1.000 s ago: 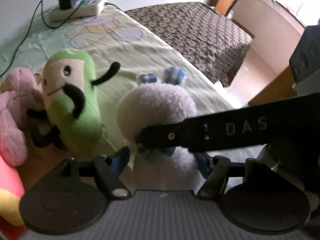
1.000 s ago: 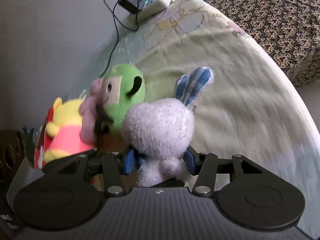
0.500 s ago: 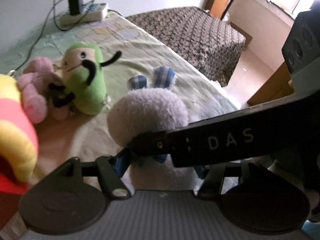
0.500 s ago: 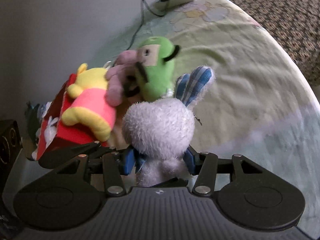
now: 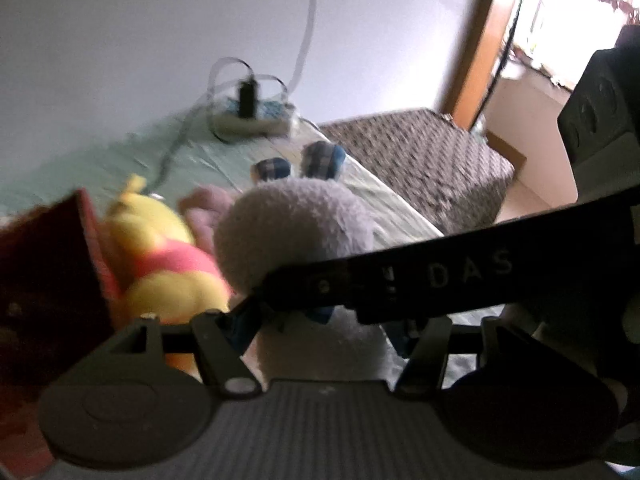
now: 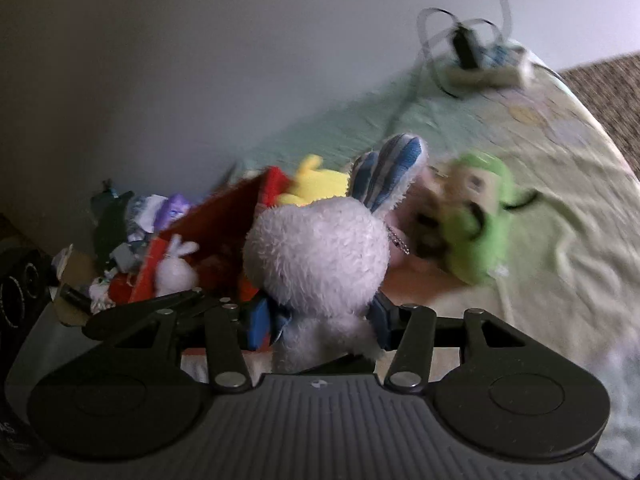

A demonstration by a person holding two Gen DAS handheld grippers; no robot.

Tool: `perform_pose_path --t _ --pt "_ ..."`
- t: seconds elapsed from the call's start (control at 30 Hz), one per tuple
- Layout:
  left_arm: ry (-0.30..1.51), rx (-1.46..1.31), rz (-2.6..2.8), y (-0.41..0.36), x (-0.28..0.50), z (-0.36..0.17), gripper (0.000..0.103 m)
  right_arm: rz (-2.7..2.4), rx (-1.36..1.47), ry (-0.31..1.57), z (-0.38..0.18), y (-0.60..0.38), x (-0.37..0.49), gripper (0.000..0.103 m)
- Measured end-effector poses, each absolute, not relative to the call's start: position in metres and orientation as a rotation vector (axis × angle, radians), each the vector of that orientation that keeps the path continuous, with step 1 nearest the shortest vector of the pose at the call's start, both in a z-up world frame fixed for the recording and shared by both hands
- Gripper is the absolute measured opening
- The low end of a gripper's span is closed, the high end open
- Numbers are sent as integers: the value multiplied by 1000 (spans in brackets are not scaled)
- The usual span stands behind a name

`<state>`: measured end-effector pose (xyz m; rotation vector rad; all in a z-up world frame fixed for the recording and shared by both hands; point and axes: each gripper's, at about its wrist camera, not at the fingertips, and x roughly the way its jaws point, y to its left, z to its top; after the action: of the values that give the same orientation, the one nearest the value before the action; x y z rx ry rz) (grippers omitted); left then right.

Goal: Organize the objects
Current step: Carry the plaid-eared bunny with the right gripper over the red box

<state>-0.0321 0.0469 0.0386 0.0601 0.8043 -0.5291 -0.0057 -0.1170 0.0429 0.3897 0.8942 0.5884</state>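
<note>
Both views swing toward the red box (image 6: pixel 224 220): the right tool (image 6: pixel 320 320) clamps the white bunny (image 6: pixel 316 256), carrying it boxward. The left tool (image 5: pixel 320 320) also squeezes it.

right gripper (image 6: pixel 318 322): jaws closed in on white plush rabbit (image 6: pixel 316 256), blue pads pressed to both sides of its neck; rabbit head sits above the fingers, body below
left gripper (image 5: pixel 320 324): jaws on either side of the same rabbit's lower body; contact blurred, can't tell if clamped
right gripper finger (image 5: pixel 400 280): black bar crossing in front of left gripper, from right, tip at the rabbit's neck
</note>
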Motion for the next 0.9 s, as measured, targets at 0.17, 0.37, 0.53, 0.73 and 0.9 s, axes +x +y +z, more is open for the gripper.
perform_pose_path --t 0.17,0.37,0.53,0.73,0.9 --pt "736 38 -474 92 -31 55 61 653 338 851 60 -71 5 54" --pt "690 8 -390 146 -26 63 61 726 277 824 69 -11 22 54" --pt "699 -26 -308 191 -15 59 61 790 243 846 62 41 38 54" --pt "759 -92 -211 244 3 37 61 847 217 930 39 99 56 54" --pt "812 -126 -152 278 11 17 61 849 172 998 15 133 68 54"
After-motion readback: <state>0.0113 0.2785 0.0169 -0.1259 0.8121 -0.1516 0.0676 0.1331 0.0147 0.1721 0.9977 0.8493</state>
